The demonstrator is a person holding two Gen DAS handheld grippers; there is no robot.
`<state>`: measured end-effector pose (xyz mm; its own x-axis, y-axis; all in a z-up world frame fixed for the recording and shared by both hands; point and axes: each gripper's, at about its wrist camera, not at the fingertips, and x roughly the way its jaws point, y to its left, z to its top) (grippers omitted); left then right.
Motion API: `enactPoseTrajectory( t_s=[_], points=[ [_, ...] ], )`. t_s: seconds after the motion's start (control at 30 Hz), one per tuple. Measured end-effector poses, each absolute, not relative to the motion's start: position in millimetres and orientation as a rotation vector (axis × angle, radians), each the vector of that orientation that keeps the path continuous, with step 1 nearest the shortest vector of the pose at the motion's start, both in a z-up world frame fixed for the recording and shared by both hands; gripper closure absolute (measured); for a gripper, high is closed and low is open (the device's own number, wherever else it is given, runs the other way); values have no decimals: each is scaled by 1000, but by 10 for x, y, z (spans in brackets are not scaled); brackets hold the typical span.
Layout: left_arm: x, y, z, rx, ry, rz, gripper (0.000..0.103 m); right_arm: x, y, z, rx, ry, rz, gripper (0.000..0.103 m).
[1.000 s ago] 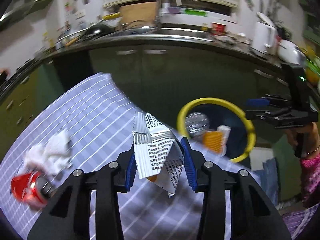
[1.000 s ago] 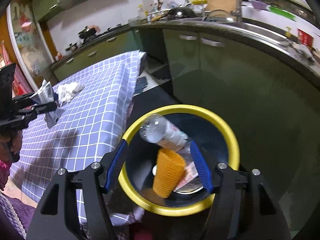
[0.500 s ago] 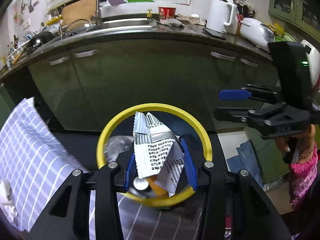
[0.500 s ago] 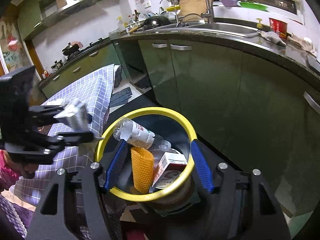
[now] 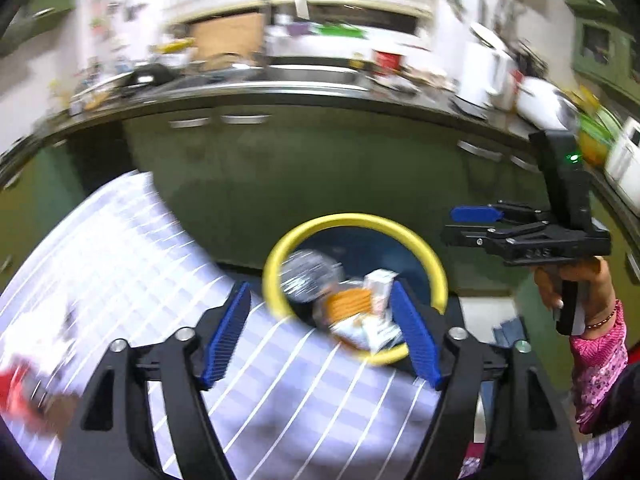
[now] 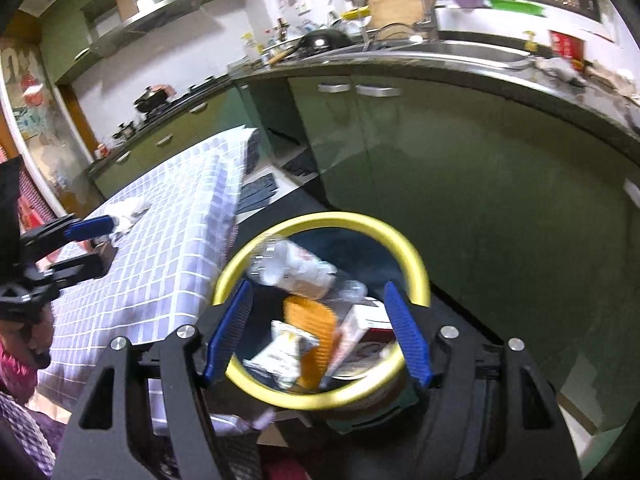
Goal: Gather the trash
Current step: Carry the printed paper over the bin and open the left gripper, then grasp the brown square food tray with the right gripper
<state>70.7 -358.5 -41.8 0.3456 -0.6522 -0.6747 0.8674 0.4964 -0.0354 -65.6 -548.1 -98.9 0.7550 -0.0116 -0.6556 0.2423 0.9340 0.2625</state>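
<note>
The yellow-rimmed trash bin stands on the floor by the table. It holds a plastic bottle, an orange ribbed cup, a small box and the silver printed wrapper. My left gripper hangs over the table's edge beside the bin, its jaws opening with nothing between them. My right gripper hovers open above the bin, empty. A white tissue and a red can lie on the table.
The table wears a blue-and-white checked cloth. Green kitchen cabinets and a cluttered counter with a sink curve behind the bin. A hand and pink sleeve hold the right gripper.
The left gripper opened and let go of the silver wrapper, which now lies in the bin. The left hand then swung back toward the table. The right gripper stayed over the bin.
</note>
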Motion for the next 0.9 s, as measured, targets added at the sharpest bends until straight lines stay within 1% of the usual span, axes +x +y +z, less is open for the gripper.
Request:
enactPoseTrajectory(
  t_s=[0.07, 0.13, 0.23, 0.3, 0.37, 0.43, 0.7, 0.9],
  points=[
    [699, -3195, -376, 328, 678, -916, 28, -509, -5324, -994, 332, 718, -104, 38],
    [690, -2773, -351, 290, 661, -817, 22, -311, -5083, -985, 309, 730, -48, 37],
    [670, -2151, -356, 226, 668, -669, 20, -52, -4712, -948, 284, 745, 29, 37],
    [646, -1755, -363, 174, 672, -588, 16, 119, -4419, -912, 275, 748, 92, 36],
    [625, -1404, -377, 132, 666, -520, 16, 278, -4131, -880, 264, 748, 151, 35],
    [576, -1048, -393, 98, 651, -445, 12, 460, -3742, -856, 243, 750, 206, 35],
    [417, -323, -464, 73, 606, -321, 8, 1012, -2481, -845, 183, 766, 283, 35],
    [416, -119, -542, 35, 606, -337, 8, 1403, -2104, -1027, 161, 832, 200, 35]
  ],
)
